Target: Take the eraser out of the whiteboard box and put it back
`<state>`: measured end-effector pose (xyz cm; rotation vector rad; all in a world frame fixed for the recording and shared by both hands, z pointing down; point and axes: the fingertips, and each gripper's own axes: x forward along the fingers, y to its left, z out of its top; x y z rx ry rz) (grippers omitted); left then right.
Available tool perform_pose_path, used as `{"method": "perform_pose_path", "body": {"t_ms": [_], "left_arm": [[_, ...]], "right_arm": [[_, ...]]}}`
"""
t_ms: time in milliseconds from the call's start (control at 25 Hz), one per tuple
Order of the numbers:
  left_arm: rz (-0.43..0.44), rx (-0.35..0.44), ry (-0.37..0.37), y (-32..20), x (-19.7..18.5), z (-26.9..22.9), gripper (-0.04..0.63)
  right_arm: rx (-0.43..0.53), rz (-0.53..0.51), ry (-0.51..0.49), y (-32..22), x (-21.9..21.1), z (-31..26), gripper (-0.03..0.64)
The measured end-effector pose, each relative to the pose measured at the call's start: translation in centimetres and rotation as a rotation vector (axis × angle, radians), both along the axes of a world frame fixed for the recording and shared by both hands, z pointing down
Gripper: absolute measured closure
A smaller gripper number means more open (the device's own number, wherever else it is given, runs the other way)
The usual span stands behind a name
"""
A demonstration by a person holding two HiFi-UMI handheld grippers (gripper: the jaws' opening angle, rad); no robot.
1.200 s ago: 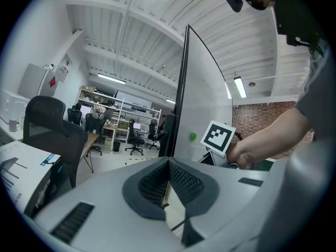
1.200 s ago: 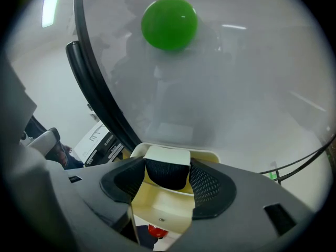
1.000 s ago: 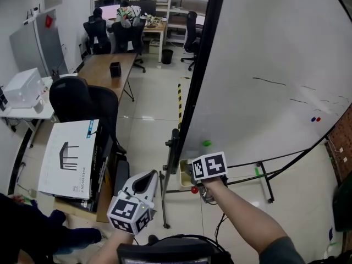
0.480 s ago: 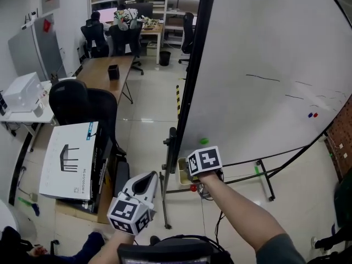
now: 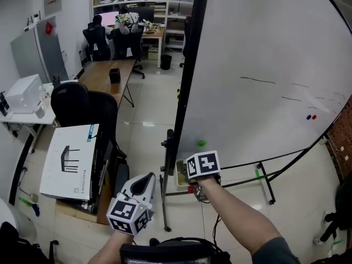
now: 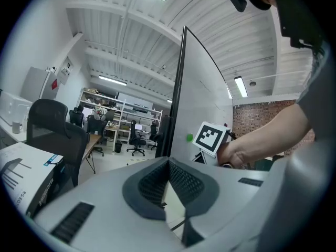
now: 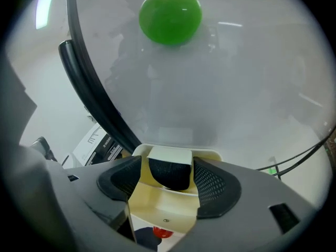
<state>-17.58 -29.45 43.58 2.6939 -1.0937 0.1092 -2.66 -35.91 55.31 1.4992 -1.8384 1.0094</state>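
Note:
The eraser [image 7: 169, 167], cream on top with black felt, stands in the cream whiteboard box [image 7: 157, 209] at the foot of the whiteboard [image 5: 264, 65]. My right gripper [image 7: 168, 180] points down into the box. Its jaws are opening, with the eraser between them; the left pad stands clear of it and the right pad is close beside it. In the head view the right gripper [image 5: 192, 179] sits at the box [image 5: 180, 174] under its marker cube. My left gripper [image 5: 147, 178] hovers lower left, away from the box, jaws shut and empty [image 6: 168, 161].
A green magnet [image 7: 170, 16] sticks to the board above the box. A red knob [image 7: 163, 232] shows under the box. The board's black stand [image 5: 168, 164] and legs cross the floor. A black chair [image 5: 82, 106] and a flat carton [image 5: 71, 161] stand to the left.
Both grippers keep their places at the box and beside it. The dark-clothed person at the lower left edge has dropped out of the head view.

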Motion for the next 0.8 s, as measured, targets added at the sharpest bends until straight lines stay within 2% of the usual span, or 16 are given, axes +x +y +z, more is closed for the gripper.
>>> {"method": "perform_pose_path", "body": {"t_ms": [120, 280, 480, 560, 600, 680, 720, 800], "left_arm": [[-0.011, 0.005, -0.005, 0.4, 0.4, -0.2, 0.569], [-0.027, 0.017, -0.026, 0.8, 1.0, -0.4, 0.569], [-0.032, 0.024, -0.009, 1.8, 2.3, -1.7, 0.569], [-0.037, 0.039, -0.002, 2.2, 3.0, -2.7, 0.569], [-0.036, 0.046, -0.001, 2.5, 3.5, -3.1, 0.569], [-0.032, 0.066, -0.006, 3.0, 4.7, -3.8, 0.569], [-0.035, 0.079, -0.009, 3.3, 5.2, -4.3, 0.569], [-0.06, 0.103, -0.015, 3.8, 6.0, -5.3, 0.569]], "right_arm": [[0.013, 0.0, 0.007, 0.4, 0.2, -0.2, 0.272], [0.099, 0.049, -0.037, 0.6, 1.9, -2.2, 0.272], [0.355, 0.011, -0.215, 2.2, 3.7, -8.4, 0.279], [0.502, -0.013, -0.24, 3.7, 5.1, -12.0, 0.364], [0.585, -0.017, -0.232, 4.5, 6.2, -14.0, 0.38], [0.743, -0.027, -0.202, 6.6, 8.4, -17.7, 0.504], [0.809, -0.04, -0.186, 7.8, 9.3, -19.2, 0.544], [0.916, -0.074, -0.156, 10.2, 10.6, -22.0, 0.595]]}}
